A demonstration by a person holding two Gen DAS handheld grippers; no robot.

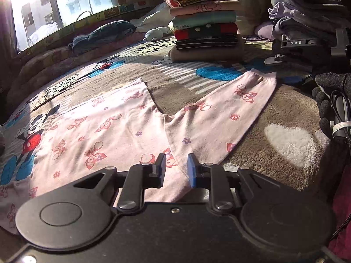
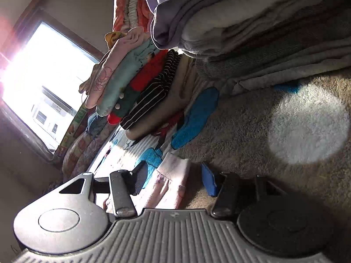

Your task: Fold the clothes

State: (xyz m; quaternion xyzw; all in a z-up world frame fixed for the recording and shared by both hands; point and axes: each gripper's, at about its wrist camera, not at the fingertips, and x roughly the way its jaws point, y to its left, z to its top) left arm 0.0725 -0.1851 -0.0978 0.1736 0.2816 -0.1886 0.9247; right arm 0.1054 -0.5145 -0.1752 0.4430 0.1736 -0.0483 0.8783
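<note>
Two legs on the pink printed pants (image 1: 122,127), spread in a V across the cartoon-print blanket (image 1: 252,109) covering the bed. In the left wrist view: waist toward the blanket's near left edge, one leg running straight away toward the window side, the other angling toward the far right with its cuff (image 1: 261,76) ending just short of the right gripper (image 1: 272,60). Long axis of each leg running from the near edge outward, crotch lying between them near the middle.

Left gripper (image 1: 176,167) hanging low over the near part of the pants, just above the base of the right-hand leg, jaws parted with blue pads facing, nothing between them.

Right gripper (image 2: 173,177) tilted steeply, held by a black-gloved hand (image 1: 329,103) at the blanket's right edge; jaws spread wide on either side of the pink cuff (image 2: 173,164), pads clear of the fabric.

Folded stack of clothes (image 1: 206,30) at the far edge of the blanket. Second pile of grey and lilac garments (image 1: 307,15) toward the far right corner, looming right above the right gripper.
</note>
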